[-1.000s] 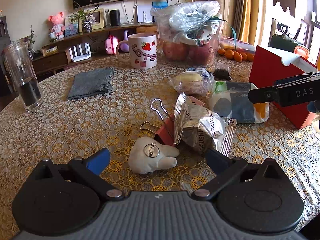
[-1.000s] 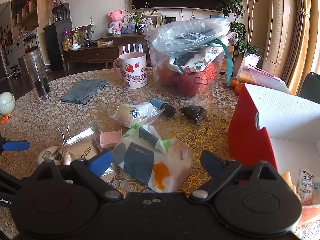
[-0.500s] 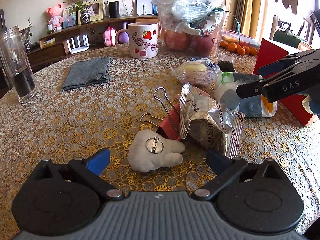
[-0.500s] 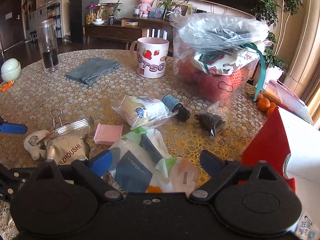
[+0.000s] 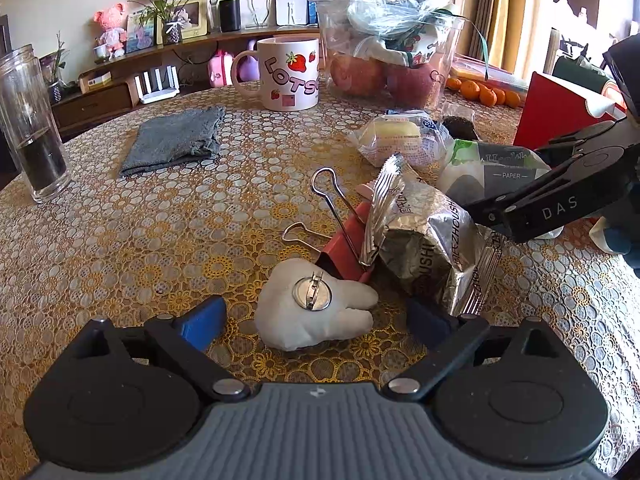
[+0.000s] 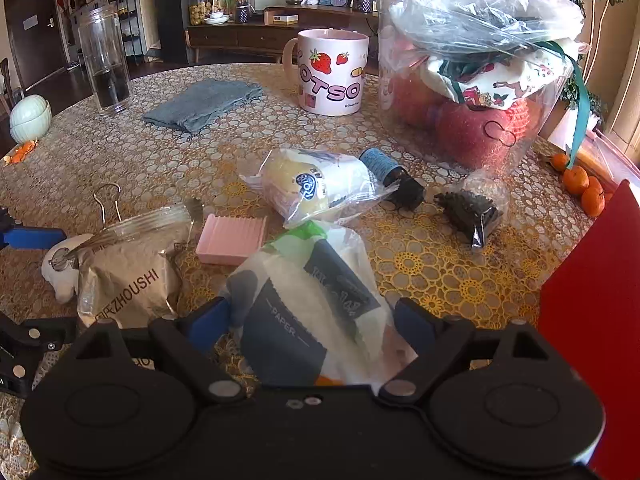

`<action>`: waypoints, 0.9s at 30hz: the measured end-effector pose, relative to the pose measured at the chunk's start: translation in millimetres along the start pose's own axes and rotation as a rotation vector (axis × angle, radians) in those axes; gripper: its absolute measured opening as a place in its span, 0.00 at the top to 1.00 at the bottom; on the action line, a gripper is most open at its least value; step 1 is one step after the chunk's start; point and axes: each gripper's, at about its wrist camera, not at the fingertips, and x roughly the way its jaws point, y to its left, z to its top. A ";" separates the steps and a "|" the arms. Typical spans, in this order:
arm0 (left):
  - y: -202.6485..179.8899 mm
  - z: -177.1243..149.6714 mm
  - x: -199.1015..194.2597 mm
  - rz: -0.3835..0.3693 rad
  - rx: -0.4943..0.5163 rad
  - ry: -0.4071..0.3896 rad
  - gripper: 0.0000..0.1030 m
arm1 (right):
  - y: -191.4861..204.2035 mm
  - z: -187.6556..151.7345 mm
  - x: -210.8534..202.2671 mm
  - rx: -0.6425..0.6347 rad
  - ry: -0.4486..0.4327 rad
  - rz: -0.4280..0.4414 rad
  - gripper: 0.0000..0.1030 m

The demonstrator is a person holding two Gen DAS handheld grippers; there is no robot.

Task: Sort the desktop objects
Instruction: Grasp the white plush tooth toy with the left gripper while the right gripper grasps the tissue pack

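Observation:
A white plush badge [image 5: 316, 312], pin side up, lies between the fingers of my left gripper [image 5: 316, 320]. Its jaws are closing, and both pads still stand clear of the plush. My right gripper [image 6: 312, 320] straddles a tissue pack [image 6: 304, 300] printed PAPER. Its jaws are closing too, with the pads close beside the pack's sides and no squeeze showing. A silver snack bag [image 5: 424, 240] and a red binder clip [image 5: 344, 240] lie just behind the plush. In the left wrist view the right gripper's arm [image 5: 540, 204] reaches in over the tissue pack [image 5: 492, 168].
A red box [image 6: 592, 320] stands at the right. Also on the lace-covered table are a pink block [image 6: 232, 234], wrapped bread [image 6: 316, 188], a small dark bottle [image 6: 390, 172], a dark packet [image 6: 472, 208], a mug [image 6: 330, 76], a grey cloth [image 5: 176, 140], a glass bottle [image 5: 32, 128] and bagged apples [image 6: 472, 80].
My right gripper has dropped and moved left from beside the red box until the tissue pack sits between its fingers. The left jaws have narrowed a little around the plush.

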 end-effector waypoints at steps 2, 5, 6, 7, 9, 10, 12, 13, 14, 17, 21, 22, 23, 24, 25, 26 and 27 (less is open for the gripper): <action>-0.1 0.3 -0.9 0.001 0.002 -0.004 0.11 | -0.9 -1.7 -0.4 0.008 -0.009 -0.002 0.17; 1.5 0.0 -2.0 -0.002 0.003 -0.004 0.14 | -5.0 -3.1 -4.0 0.029 -0.018 0.004 0.24; 1.6 -0.2 -2.7 0.000 0.005 -0.005 0.16 | -6.3 -3.9 -5.2 0.033 -0.019 0.006 0.26; 2.5 0.0 -3.0 0.000 0.004 -0.006 0.17 | -7.5 -4.8 -6.4 0.033 -0.020 0.007 0.28; 2.7 0.3 -3.2 0.001 0.001 -0.006 0.19 | -8.2 -6.9 -8.4 0.032 -0.024 0.003 0.31; 2.3 0.7 -3.3 0.001 0.001 -0.006 0.20 | -8.0 -7.7 -9.3 0.032 -0.025 0.000 0.34; 0.9 1.9 -3.9 0.000 0.003 -0.007 0.30 | -6.6 -8.1 -11.4 0.029 -0.030 -0.011 0.40; 0.2 2.7 -4.0 -0.004 0.005 -0.006 0.31 | -5.6 -7.7 -12.6 0.030 -0.032 -0.018 0.44; -0.4 3.4 -3.8 -0.003 0.005 -0.005 0.34 | -4.9 -7.2 -13.5 0.032 -0.031 -0.026 0.45; -1.7 4.4 -4.1 0.002 0.000 -0.004 0.41 | -4.2 -7.0 -16.4 0.049 -0.028 -0.045 0.52; -2.8 5.4 -5.2 0.010 -0.011 0.006 0.44 | -3.0 -9.3 -22.9 0.069 -0.034 -0.071 0.57; -2.8 5.4 -6.2 0.011 -0.016 0.008 0.44 | -2.7 -10.1 -24.7 0.072 -0.036 -0.075 0.57; -2.3 5.4 -7.2 0.010 -0.023 0.011 0.44 | -2.2 -10.6 -26.7 0.074 -0.037 -0.080 0.57; -1.3 5.5 -8.4 0.008 -0.033 0.015 0.44 | -1.5 -11.2 -29.7 0.075 -0.039 -0.086 0.58; 0.0 5.8 -10.4 0.007 -0.047 0.017 0.44 | -1.2 -11.9 -32.7 0.080 -0.043 -0.090 0.58; 0.8 6.1 -12.6 0.008 -0.056 0.016 0.44 | -1.3 -12.4 -35.4 0.085 -0.047 -0.091 0.58; 1.3 6.5 -15.7 0.009 -0.062 0.013 0.45 | -1.6 -12.6 -40.1 0.092 -0.053 -0.093 0.58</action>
